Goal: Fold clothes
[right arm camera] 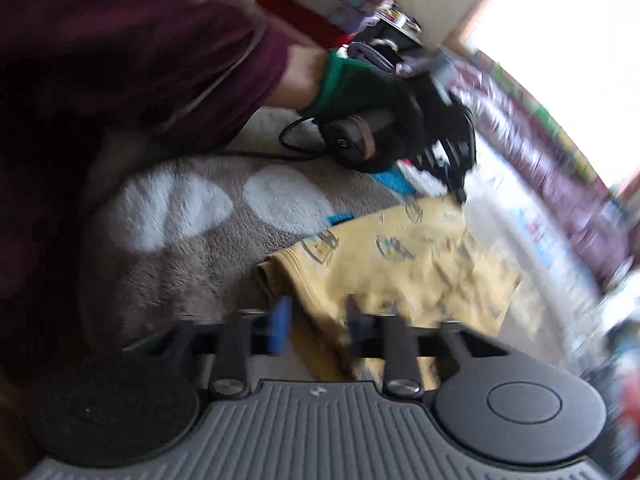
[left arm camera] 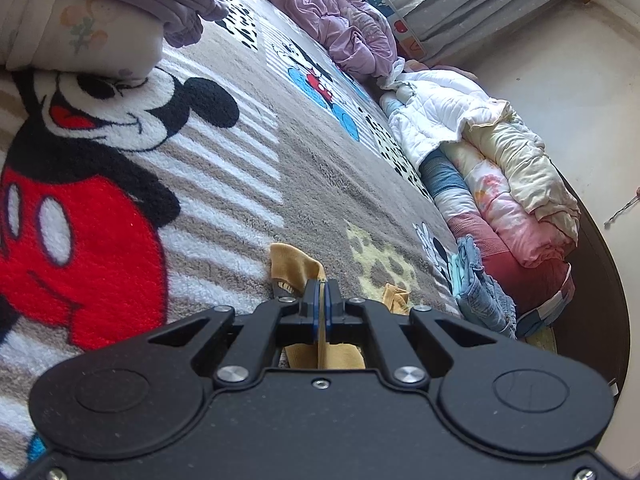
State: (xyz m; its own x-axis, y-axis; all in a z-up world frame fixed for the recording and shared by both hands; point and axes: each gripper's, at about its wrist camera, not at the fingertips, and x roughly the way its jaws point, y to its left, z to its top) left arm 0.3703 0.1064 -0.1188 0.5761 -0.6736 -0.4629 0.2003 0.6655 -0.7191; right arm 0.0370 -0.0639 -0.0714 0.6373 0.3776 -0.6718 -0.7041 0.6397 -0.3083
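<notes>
The left tool [left arm camera: 321, 285] clamps a corner of the mustard-yellow printed cotton garment [right arm camera: 404, 256] lying on the grey fleece cartoon-mouse blanket [left arm camera: 248, 152]. The right tool [right arm camera: 316, 320] stands partly open over the garment's near edge, its pads clear of the cloth.

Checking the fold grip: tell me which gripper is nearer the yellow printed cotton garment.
Left. The left gripper pinches the yellow printed cotton garment; the right gripper straddles its edge, open.

A mustard-yellow garment [right arm camera: 404, 264] with a faded dark print lies crumpled and partly flat on the plush cartoon-mouse blanket [left arm camera: 248, 168]. One edge is bunched into a ridge at its near-left corner
</notes>
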